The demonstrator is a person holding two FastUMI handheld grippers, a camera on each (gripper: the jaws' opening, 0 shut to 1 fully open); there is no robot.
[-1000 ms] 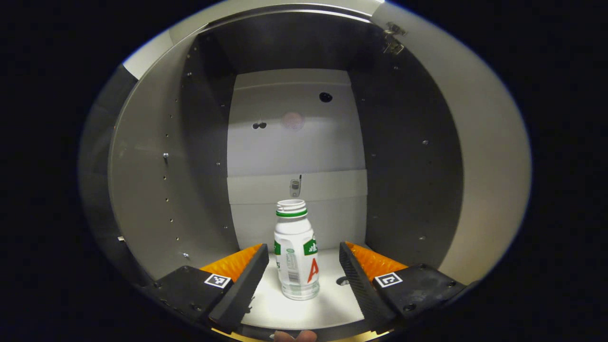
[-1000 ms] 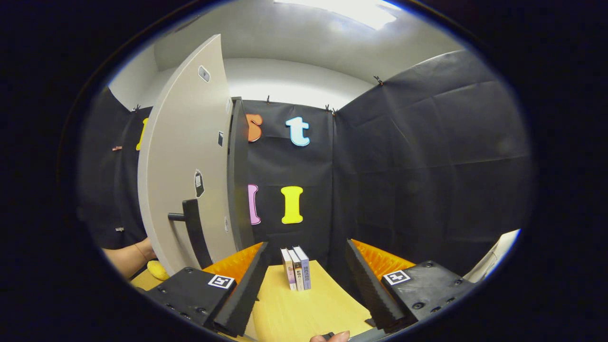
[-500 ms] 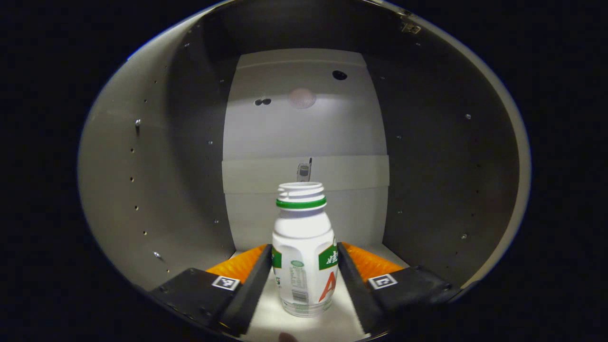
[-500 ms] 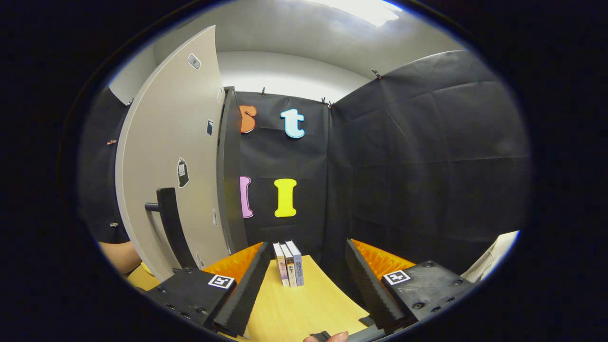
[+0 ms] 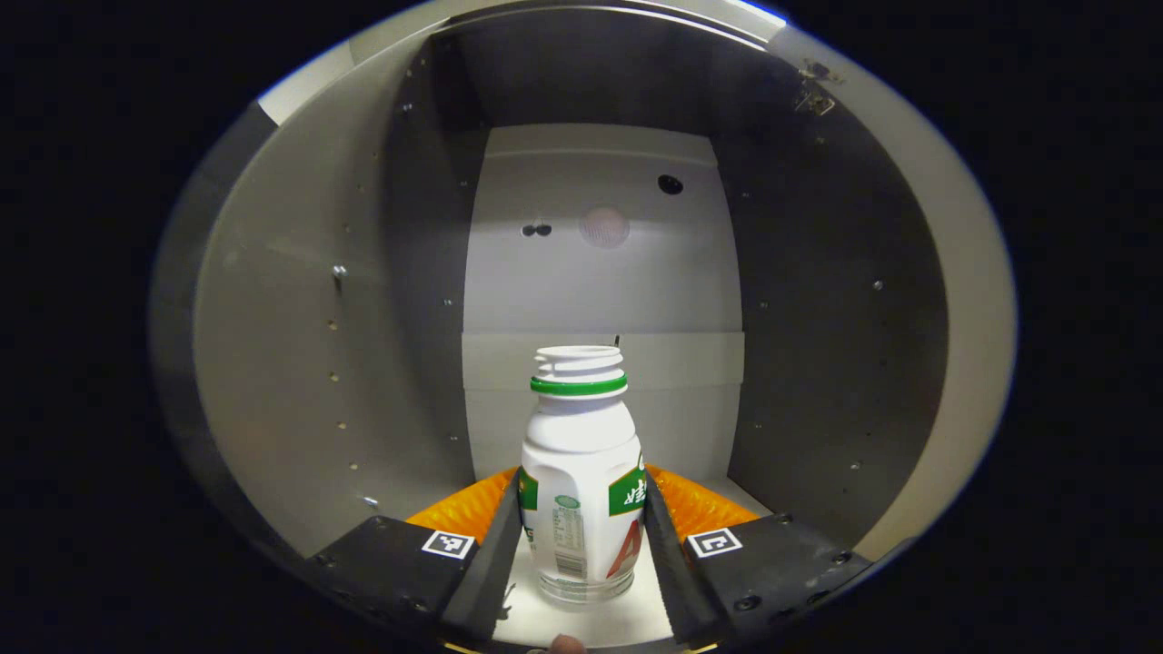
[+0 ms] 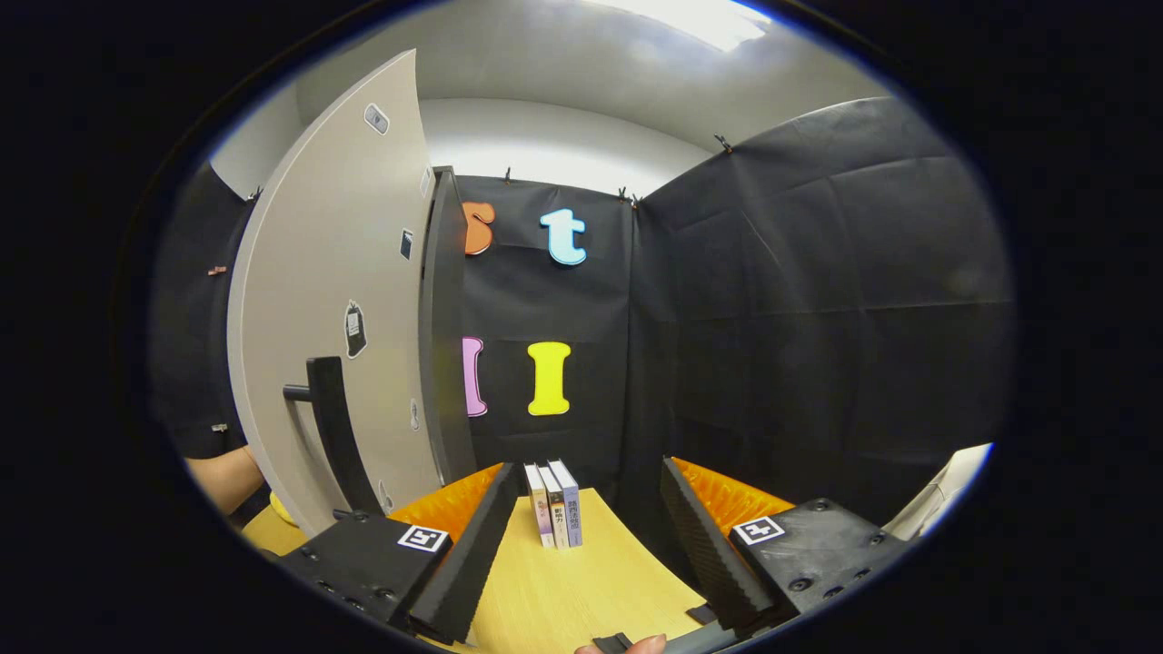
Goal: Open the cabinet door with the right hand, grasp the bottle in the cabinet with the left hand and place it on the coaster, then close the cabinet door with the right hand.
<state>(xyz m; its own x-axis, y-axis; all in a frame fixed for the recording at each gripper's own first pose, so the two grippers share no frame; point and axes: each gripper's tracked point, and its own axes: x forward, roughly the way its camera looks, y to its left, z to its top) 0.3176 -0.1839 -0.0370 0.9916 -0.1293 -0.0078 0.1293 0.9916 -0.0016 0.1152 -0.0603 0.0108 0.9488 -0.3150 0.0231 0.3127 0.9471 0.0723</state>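
Observation:
A white bottle with a green neck ring and no cap stands upright on the cabinet floor in the left gripper view. My left gripper is shut on it, both fingers pressing the lower body. In the right gripper view the pale cabinet door stands swung open at the left, its black handle facing me. My right gripper is open with nothing between its fingers, a little right of the handle and above the wooden table.
The cabinet's dark side walls close in on both sides of the bottle, with a pale back panel behind. Three small books stand on the table ahead of the right gripper. A person's arm shows beyond the door.
My left gripper moved in around the bottle and its fingers came together onto it, then drew back slightly. The right gripper shifted a little toward the door, then held still.

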